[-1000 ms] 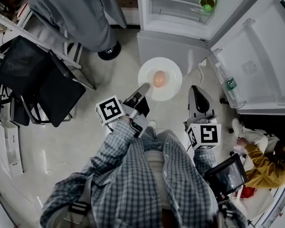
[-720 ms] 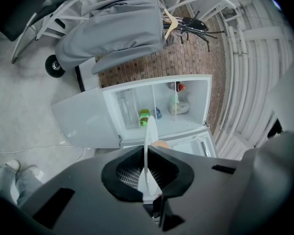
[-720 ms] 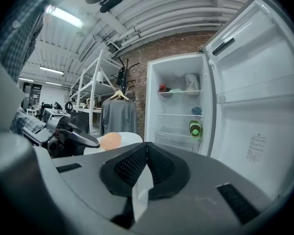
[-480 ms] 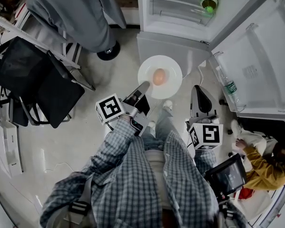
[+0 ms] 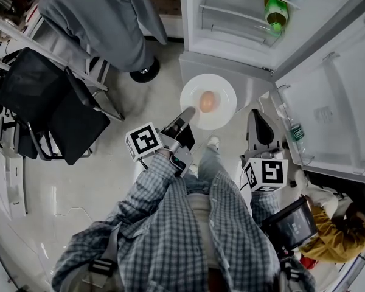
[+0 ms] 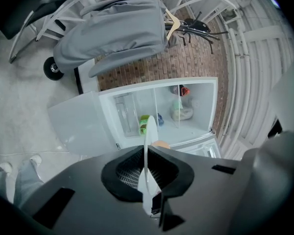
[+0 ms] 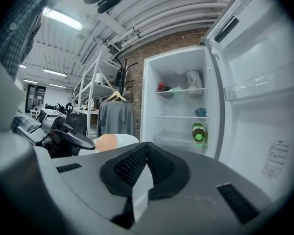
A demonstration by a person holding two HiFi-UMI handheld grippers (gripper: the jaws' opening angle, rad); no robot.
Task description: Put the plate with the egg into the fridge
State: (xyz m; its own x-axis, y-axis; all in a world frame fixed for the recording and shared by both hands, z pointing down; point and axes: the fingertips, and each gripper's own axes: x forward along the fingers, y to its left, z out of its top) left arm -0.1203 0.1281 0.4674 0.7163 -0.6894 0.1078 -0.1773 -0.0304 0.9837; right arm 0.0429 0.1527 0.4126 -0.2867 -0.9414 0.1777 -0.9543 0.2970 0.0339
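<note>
The white plate (image 5: 222, 111) carries a brown egg (image 5: 207, 101) and hangs level over the floor, just in front of the open fridge (image 5: 231, 23). My left gripper (image 5: 185, 115) is shut on the plate's near-left rim. In the left gripper view the plate (image 6: 146, 141) stands edge-on between the jaws, with the egg (image 6: 160, 144) just behind. My right gripper (image 5: 255, 123) hangs to the right of the plate, shut with nothing in it. From the right gripper (image 7: 147, 153) I see the plate (image 7: 125, 140) and egg (image 7: 106, 143) to the left.
The fridge door (image 5: 328, 96) stands open at the right with a bottle (image 5: 297, 135) in its rack. A green bottle (image 5: 275, 11) lies on a fridge shelf. A grey cover (image 5: 103, 17) drapes a rack at left, beside black chairs (image 5: 55, 102). A person (image 5: 340, 224) crouches at lower right.
The person has stepped forward, with one foot now ahead. The plate and both grippers have come a little closer to the fridge. Both grips are unchanged.
</note>
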